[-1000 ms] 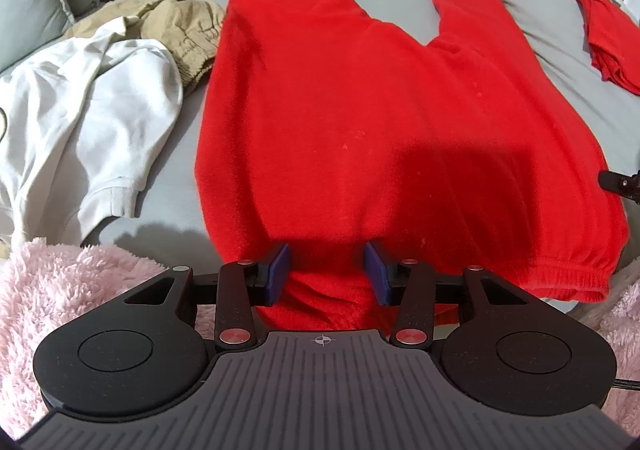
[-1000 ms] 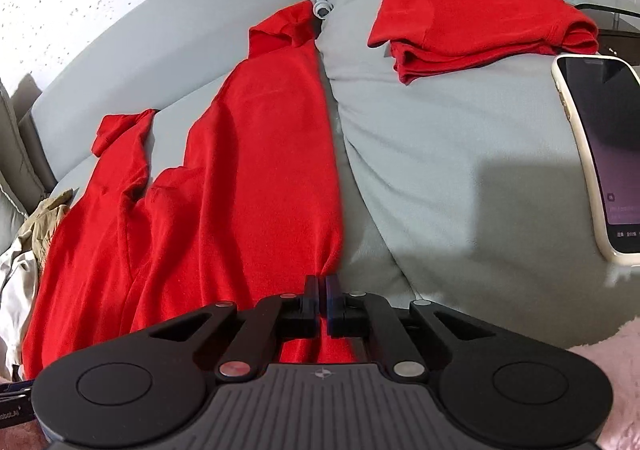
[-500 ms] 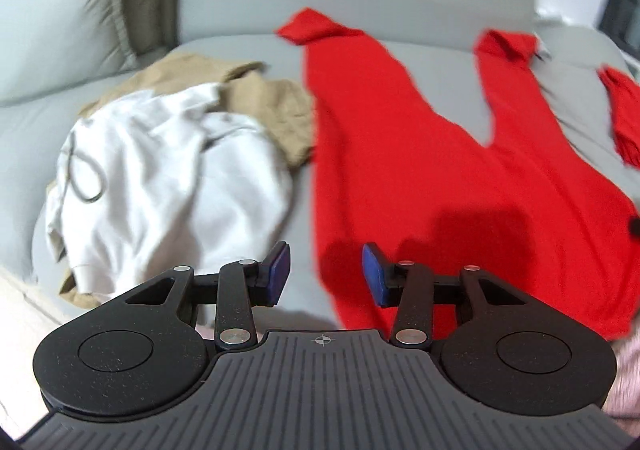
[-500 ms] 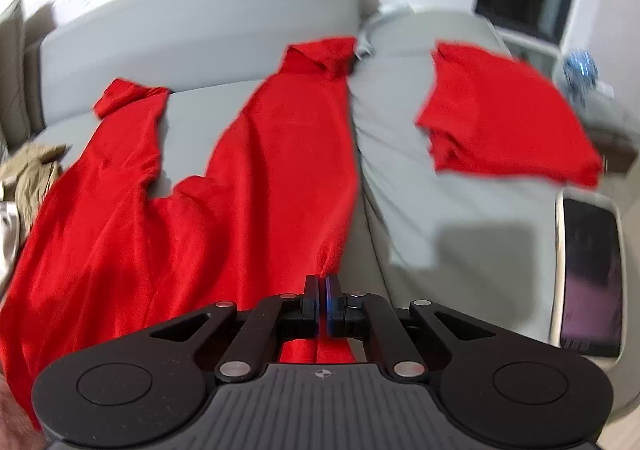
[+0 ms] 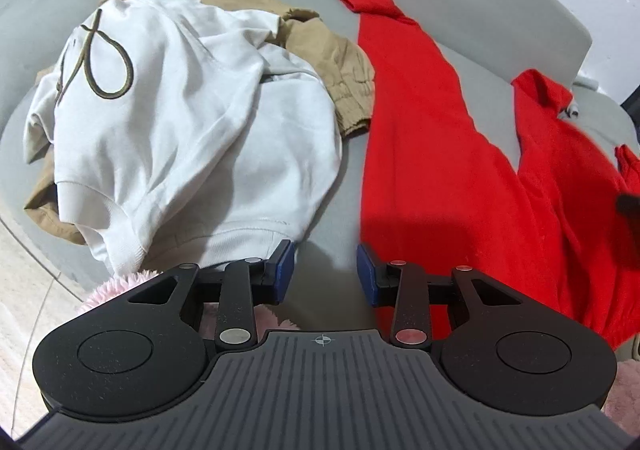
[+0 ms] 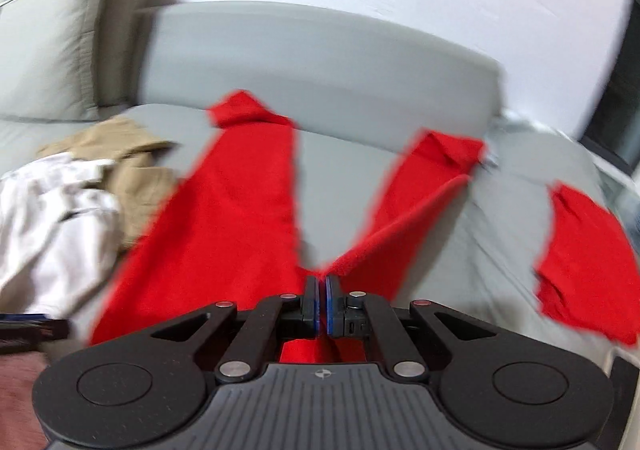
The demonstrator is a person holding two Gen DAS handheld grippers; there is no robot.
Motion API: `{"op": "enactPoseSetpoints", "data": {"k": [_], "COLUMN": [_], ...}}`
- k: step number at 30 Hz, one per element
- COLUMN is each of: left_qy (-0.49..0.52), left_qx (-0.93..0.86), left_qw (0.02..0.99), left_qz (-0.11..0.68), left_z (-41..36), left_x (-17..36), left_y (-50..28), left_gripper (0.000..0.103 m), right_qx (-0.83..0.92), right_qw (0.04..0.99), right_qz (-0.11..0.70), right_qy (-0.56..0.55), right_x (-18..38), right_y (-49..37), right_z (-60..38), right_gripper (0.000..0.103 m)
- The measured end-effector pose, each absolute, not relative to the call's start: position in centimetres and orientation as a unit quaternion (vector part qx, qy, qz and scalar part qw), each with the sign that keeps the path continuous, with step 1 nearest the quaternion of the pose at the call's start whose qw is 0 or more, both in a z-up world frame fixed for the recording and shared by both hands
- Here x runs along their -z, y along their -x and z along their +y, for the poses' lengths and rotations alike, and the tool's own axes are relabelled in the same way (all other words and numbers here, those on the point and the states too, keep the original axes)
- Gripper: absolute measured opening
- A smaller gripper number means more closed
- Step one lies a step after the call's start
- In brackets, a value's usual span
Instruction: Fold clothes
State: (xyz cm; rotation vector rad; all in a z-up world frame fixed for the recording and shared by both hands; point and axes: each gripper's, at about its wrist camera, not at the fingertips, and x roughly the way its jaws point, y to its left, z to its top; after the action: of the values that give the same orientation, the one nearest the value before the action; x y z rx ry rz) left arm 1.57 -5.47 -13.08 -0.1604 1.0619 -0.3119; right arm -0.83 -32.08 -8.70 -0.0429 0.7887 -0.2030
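Two tools are at work on the red trousers [image 5: 432, 153], which lie spread on the grey sofa [image 5: 328, 205] with both legs pointing toward the backrest. My right tool [image 6: 322, 304] has its jaws pressed together on the red cloth near where the legs meet, and the fabric rises in a ridge from the right leg up to the pads, so I judge I am carrying that side across to lay one leg over the other. The view from that wrist is blurred, so I cannot tell exactly which edge is pinched.

My left tool [image 5: 325, 272] hangs about half open over bare sofa between the white shirt [image 5: 192, 137] and the left edge of the trousers; its jaws have just been closing, yet nothing sits between them. Tan trousers [image 5: 340, 65] lie under the shirt, and another folded red garment [image 6: 580, 266] rests farther right.

Next, I think the left tool must slide right onto the waistband edge and pin it, so the trousers do not drag while the right tool brings its leg over and lines up the cuffs.
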Motion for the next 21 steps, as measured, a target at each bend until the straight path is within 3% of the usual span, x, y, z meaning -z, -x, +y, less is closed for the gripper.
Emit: {"op": "enactPoseSetpoints", "data": {"k": [17, 21], "left_qy": [0.128, 0.106], "left_qx": [0.129, 0.127], "left_qw": [0.849, 0.85], "left_qz": [0.495, 0.5], "left_z": [-2.5, -3.1], "left_x": [13.2, 13.2], "left_y": [-1.7, -1.7], "left_gripper": [0.027, 0.027], "right_qx": [-0.127, -0.113], "right_qw": [0.866, 0.86], "right_qz": [0.478, 0.494], "right_qy": [0.08, 0.056], "right_x": [12.1, 13.2], "right_y": [-3.8, -3.9], "right_z": [-19.1, -19.8], "right_gripper": [0.004, 0.02]}}
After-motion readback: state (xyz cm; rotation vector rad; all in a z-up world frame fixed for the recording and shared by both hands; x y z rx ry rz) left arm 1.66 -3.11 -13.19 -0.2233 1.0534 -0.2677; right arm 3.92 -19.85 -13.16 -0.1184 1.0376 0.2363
